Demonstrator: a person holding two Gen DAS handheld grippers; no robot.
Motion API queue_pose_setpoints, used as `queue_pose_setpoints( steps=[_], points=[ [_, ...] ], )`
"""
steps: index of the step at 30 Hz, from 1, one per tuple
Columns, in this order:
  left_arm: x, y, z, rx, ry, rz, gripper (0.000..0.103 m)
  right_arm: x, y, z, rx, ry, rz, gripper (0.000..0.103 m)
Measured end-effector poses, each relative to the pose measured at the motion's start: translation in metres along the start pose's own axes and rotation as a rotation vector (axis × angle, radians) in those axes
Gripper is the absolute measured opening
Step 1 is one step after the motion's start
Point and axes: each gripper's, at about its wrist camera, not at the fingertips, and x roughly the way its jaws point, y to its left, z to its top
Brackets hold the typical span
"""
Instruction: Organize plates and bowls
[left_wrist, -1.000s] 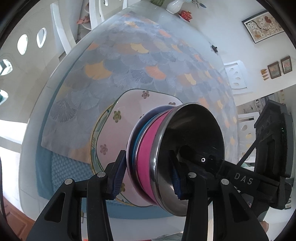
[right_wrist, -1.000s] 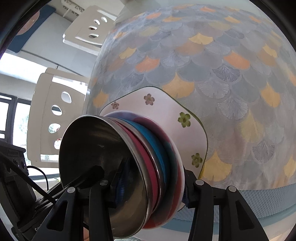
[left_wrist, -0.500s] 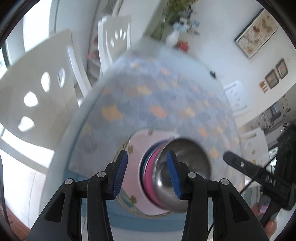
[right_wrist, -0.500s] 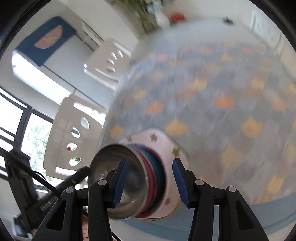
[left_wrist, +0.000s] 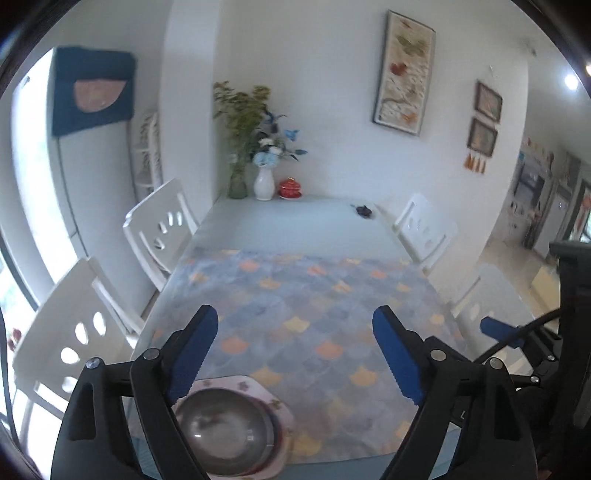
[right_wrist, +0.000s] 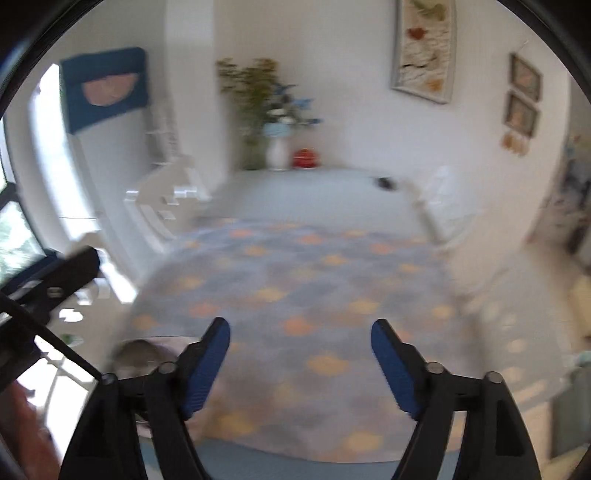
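Stack's down: steel bowl (left_wrist: 225, 432) nested on the floral plate (left_wrist: 275, 406). Both left gripper (left_wrist: 295, 354) and right gripper (right_wrist: 299, 363) are opening, nothing between them (lift clear without bumping it).

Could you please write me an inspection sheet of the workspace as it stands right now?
Surface: table with a scale-patterned cloth over its near half.
Job's things: steel bowl nested on coloured bowls, on a floral plate at the near left edge of the cloth.
Clutter: white vase, green vase, red lidded pot and a small dark object at the far end.
Grippers: left claw and right claw both opening, nothing between the jaws.
Cables: a black cable by the right claw.
Surroundings: white chairs, framed pictures.
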Motion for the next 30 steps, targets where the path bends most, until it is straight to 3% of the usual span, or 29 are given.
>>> queue_pose_setpoints(
  steps=[3, 7, 11, 14, 18, 30],
  points=[
    [0.011, -0.034, 0.0, 0.029, 0.025, 0.001, 0.085, -0.003, -0.037, 0.0, 0.067, -0.002, 0.017, 0.077],
    [0.014, -0.065, -0.002, 0.039, 0.02, 0.032, 0.086, -0.009, -0.063, 0.001, 0.061, -0.027, -0.024, 0.077],
    [0.025, -0.084, -0.007, 0.048, 0.038, 0.076, 0.1, 0.002, -0.083, -0.004, 0.087, 0.011, -0.004, 0.077],
    [0.037, -0.093, -0.015, 0.041, 0.078, 0.11, 0.1, 0.021, -0.096, -0.012, 0.118, 0.071, 0.046, 0.077],
    [0.056, -0.1, -0.023, 0.012, 0.155, 0.115, 0.1, 0.04, -0.107, -0.018, 0.103, 0.123, 0.049, 0.077],
    [0.069, -0.111, -0.027, -0.016, 0.2, 0.142, 0.1, 0.053, -0.124, -0.018, 0.085, 0.138, 0.072, 0.077]
  ],
)
